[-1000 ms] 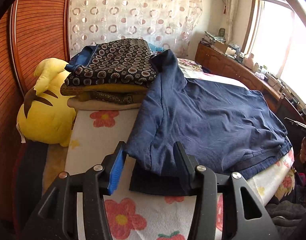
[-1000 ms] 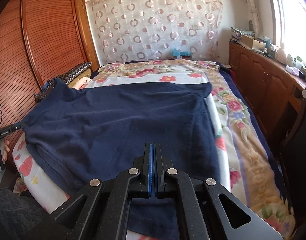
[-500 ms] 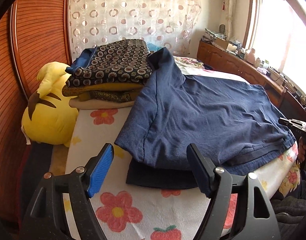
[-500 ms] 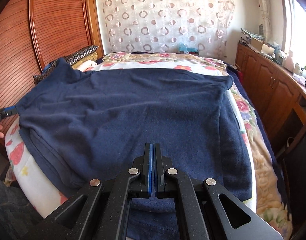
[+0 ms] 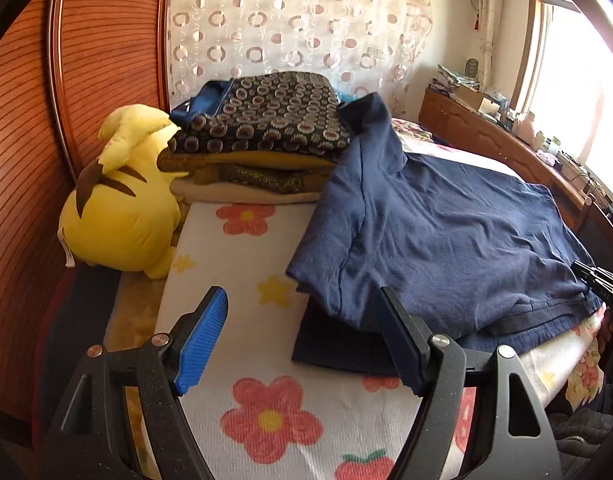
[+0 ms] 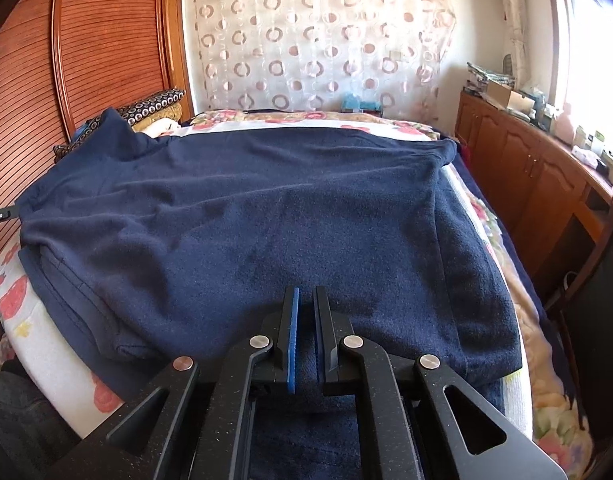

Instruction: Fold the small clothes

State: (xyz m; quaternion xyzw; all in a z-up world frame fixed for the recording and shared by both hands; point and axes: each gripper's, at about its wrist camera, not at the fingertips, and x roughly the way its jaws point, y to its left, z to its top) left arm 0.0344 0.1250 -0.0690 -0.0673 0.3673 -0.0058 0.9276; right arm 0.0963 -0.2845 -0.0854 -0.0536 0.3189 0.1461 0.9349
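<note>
Since a second ago the left gripper (image 5: pixel 302 320) has let go of the corner of the dark navy knit top (image 5: pixel 446 236) and its jaws have swung wide apart; they now stand released, with the folded corner lying on the bed just ahead of the right-hand finger and nothing between the pads. The right gripper (image 6: pixel 305 304), clamped flat a second ago, has just been opening: a narrow slit shows between its blue pads, with the navy cloth lying under and ahead of the tips rather than pinched.

The top lies spread across the white flower-printed bed cover (image 5: pixel 266 412), doubled over itself, filling the space in front of both tools. Beyond the left gripper, a stack of folded patterned clothes (image 5: pixel 262 128) touches the top's raised far corner. Left of the stack sits a yellow plush toy (image 5: pixel 118 216) against the reddish slatted wooden headboard (image 5: pixel 22 184).
</note>
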